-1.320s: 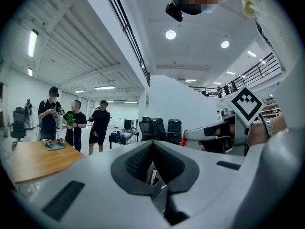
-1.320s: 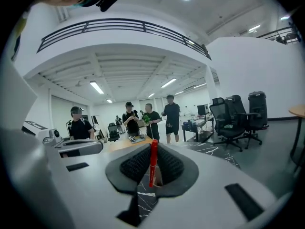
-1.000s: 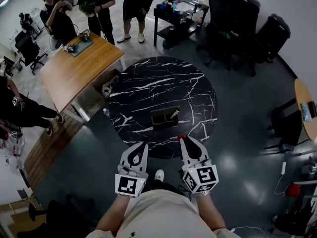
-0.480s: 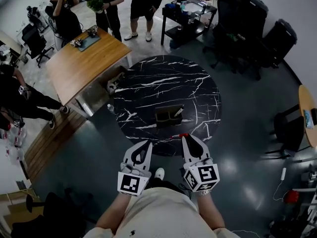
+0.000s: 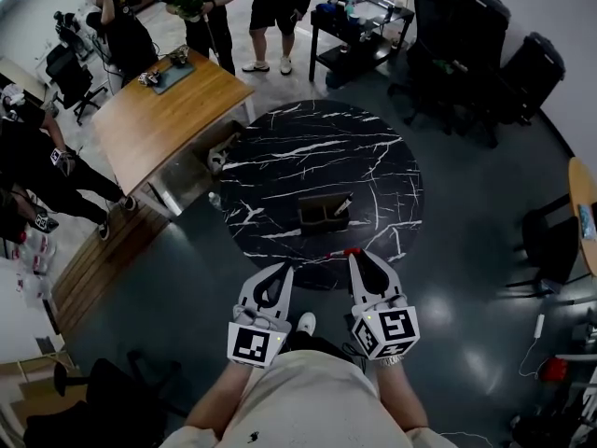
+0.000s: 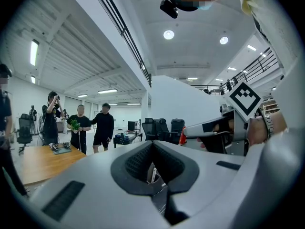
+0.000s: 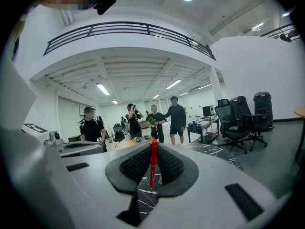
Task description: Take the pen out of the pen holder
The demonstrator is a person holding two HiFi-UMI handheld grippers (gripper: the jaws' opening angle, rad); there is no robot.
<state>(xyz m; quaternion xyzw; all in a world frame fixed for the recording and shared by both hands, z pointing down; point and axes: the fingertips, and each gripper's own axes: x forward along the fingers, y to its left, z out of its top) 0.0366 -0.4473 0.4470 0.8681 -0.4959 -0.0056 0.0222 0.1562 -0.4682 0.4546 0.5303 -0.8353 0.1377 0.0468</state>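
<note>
Pen holder (image 5: 325, 215) sits mid-frame on the black marbled table (image 5: 280, 147), with a pale pen (image 5: 342, 205) leaning in it. Over the last second little has shifted — both grippers only drifted slightly right at lower centre. The right gripper (image 7: 152, 168) pinches a red pen (image 7: 153, 156), well apart from the holder; the left gripper (image 6: 153, 171) is pressed together on nothing. Extraction looks done — for this pen.
</note>
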